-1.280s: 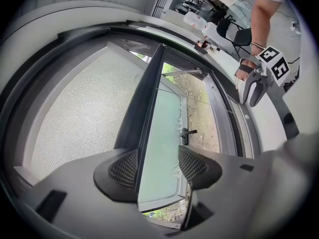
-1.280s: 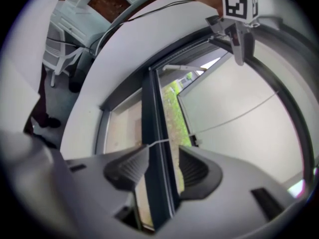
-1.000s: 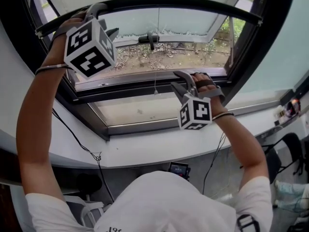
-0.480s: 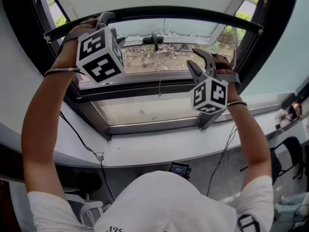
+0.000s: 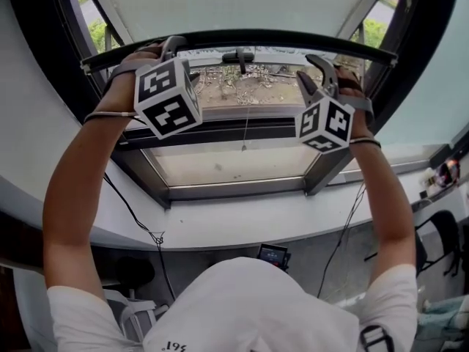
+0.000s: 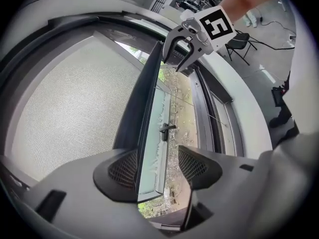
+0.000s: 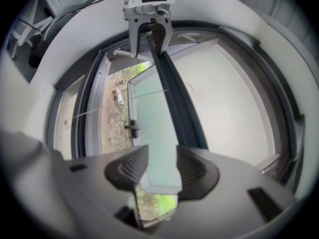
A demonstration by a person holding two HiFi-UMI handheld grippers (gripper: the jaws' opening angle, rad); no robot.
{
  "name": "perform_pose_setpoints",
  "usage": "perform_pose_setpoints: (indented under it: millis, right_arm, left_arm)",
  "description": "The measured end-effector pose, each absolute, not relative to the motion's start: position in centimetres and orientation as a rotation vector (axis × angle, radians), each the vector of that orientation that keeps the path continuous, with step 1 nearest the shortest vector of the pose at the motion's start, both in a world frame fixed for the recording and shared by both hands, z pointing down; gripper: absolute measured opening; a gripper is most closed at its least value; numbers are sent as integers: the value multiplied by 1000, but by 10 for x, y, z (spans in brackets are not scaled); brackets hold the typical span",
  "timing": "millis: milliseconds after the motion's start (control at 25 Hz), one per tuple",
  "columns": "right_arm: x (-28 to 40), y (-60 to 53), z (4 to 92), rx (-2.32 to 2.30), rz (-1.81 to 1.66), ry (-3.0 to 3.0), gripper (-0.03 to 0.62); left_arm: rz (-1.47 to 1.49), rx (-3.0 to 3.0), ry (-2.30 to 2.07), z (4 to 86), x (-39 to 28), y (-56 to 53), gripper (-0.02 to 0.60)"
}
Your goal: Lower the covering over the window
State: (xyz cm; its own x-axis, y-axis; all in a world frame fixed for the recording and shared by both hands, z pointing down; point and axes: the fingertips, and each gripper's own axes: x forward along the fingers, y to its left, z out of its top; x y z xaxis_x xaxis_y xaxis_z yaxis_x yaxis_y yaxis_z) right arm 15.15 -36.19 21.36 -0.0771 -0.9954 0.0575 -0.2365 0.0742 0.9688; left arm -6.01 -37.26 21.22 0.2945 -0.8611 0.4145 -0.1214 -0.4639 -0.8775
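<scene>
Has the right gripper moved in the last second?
Yes. The right gripper rose from the window's lower frame up to the blind's dark bottom bar.

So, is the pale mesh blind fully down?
Partly: the pale mesh blind ends at its dark bottom bar, uncovered window below.

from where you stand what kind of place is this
Probably an office or workroom at a window: a roller blind with dark bottom bar, a wide white sill, an office chair and cables below.
</scene>
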Motion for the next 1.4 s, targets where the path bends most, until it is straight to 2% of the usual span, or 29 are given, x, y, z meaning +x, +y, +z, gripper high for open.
perform_pose_setpoints:
  millis: [160, 240, 560, 880, 1040, 1400]
  right_arm:
    - [152, -371, 206, 1297, -1137, -1392, 181]
    - [152, -375, 205, 1279, -1152, -1358, 154]
    - [151, -367, 184, 1335, -1265, -1292, 147]
    - [166, -384, 182, 1332, -1189, -1282, 139]
    - [164, -385, 183, 1345, -1173, -1291, 89]
    - [163, -385, 202, 1299, -1159, -1274, 87]
  left_arm:
    - [-1232, -1798, 887, 211, -59, -373, 255]
    - [-1233, -1797, 890, 212, -61, -373, 255]
    - [-1222, -1775, 901, 211, -60, -378, 255]
    - [-1216, -1772, 919, 210, -60, -378, 255]
    - [-1214, -1793, 919, 213, -60, -378, 255]
    - [-1269, -1826, 900, 230, -61, -375, 255]
